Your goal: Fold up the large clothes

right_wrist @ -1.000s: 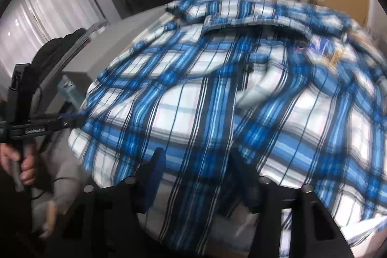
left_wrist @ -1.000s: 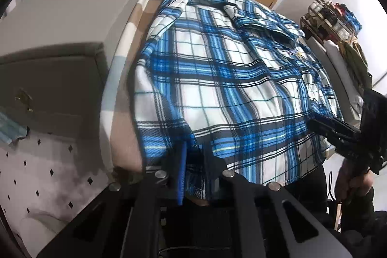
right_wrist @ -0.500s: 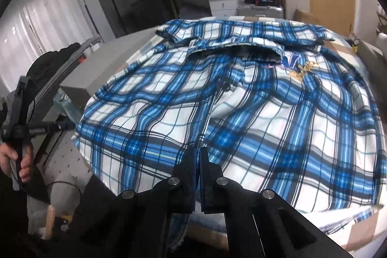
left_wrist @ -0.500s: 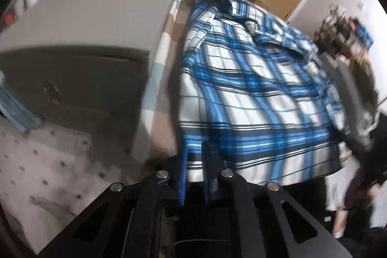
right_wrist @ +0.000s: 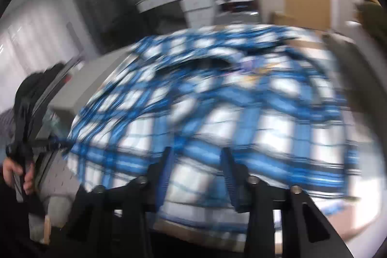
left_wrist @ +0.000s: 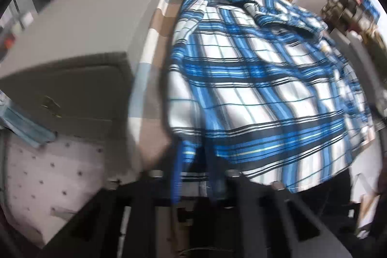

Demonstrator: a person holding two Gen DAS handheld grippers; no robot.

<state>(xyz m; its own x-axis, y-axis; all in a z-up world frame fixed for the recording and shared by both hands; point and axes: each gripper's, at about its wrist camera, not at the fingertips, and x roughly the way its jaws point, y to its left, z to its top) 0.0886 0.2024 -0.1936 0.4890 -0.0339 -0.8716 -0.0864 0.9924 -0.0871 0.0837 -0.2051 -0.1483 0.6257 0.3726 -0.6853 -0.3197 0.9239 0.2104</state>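
The left black two-finger gripper (left_wrist: 193, 161) points steeply downward with its jaws closed on a fold at the hem of the blue-and-white plaid shirt (left_wrist: 254, 88). In the right wrist view, a bare hand (right_wrist: 17, 172) grasps the handle of this gripper. The right black two-finger gripper (right_wrist: 196, 161) is opening; its blue-padded fingers (right_wrist: 167, 171) stand apart over the shirt, pressing nothing.

Right hand-held gripper (right_wrist: 196, 156) opening (was shut); shirt (right_wrist: 217, 108) released.
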